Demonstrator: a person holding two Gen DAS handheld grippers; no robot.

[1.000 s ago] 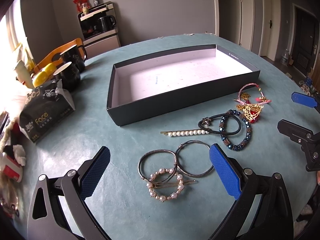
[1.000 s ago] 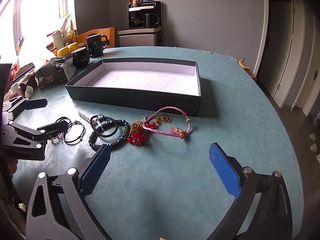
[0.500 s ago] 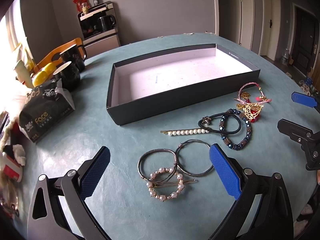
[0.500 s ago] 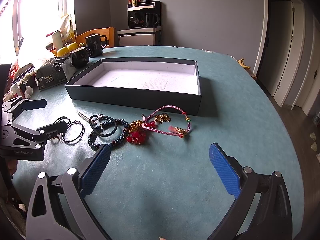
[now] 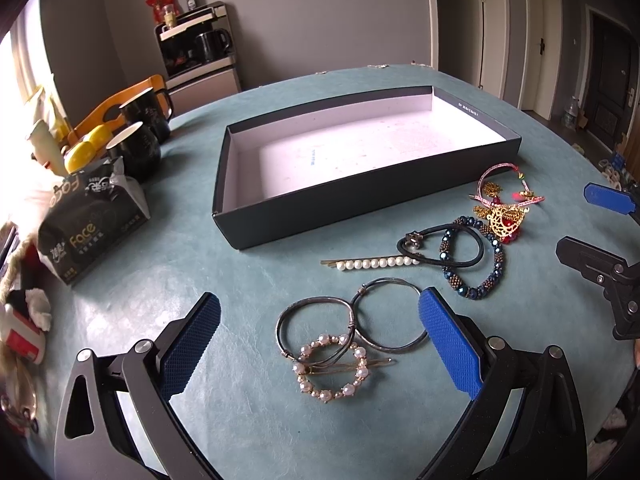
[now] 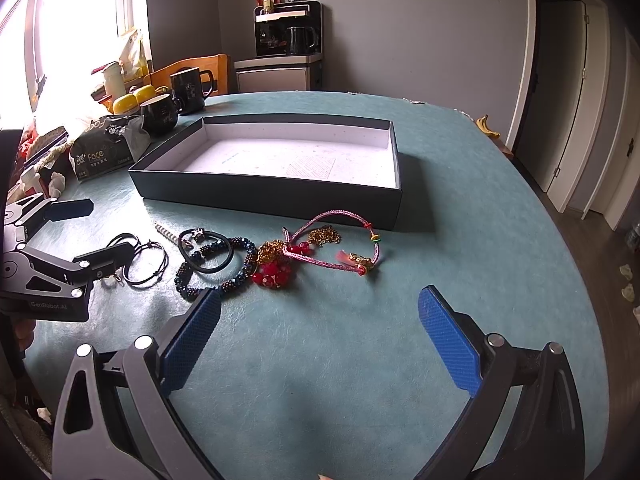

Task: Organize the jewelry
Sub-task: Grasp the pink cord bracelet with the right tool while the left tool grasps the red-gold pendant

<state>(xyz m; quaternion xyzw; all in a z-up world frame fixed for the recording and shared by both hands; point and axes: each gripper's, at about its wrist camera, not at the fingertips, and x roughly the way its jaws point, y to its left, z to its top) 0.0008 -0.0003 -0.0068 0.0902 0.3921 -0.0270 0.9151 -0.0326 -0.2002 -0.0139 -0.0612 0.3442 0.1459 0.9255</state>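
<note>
An empty dark box (image 5: 476, 152) with a white inside stands on the teal table (image 5: 240, 280); it also shows in the right wrist view (image 6: 268, 196). In front of it lie a pearl ring clip (image 5: 330, 366), two dark hoops (image 5: 384, 318), a pearl hairpin (image 5: 372, 263), a black hair tie (image 5: 440, 246), a blue bead bracelet (image 5: 486, 268), a gold and red pendant (image 5: 504, 218) and a pink cord bracelet (image 6: 332, 240). My left gripper (image 5: 320, 340) is open above the pearl clip and hoops. My right gripper (image 6: 320, 332) is open, just short of the pendant.
A black tissue pack (image 5: 86, 222), two black mugs (image 5: 138, 150) and yellow cups (image 5: 86, 146) stand at the table's left. A wooden chair (image 6: 198, 70) and a coffee machine cabinet (image 6: 286, 46) are behind. A banana (image 6: 486, 126) lies at the far right edge.
Both grippers have crept slightly forward toward the jewelry. Nothing has been taken hold of.
</note>
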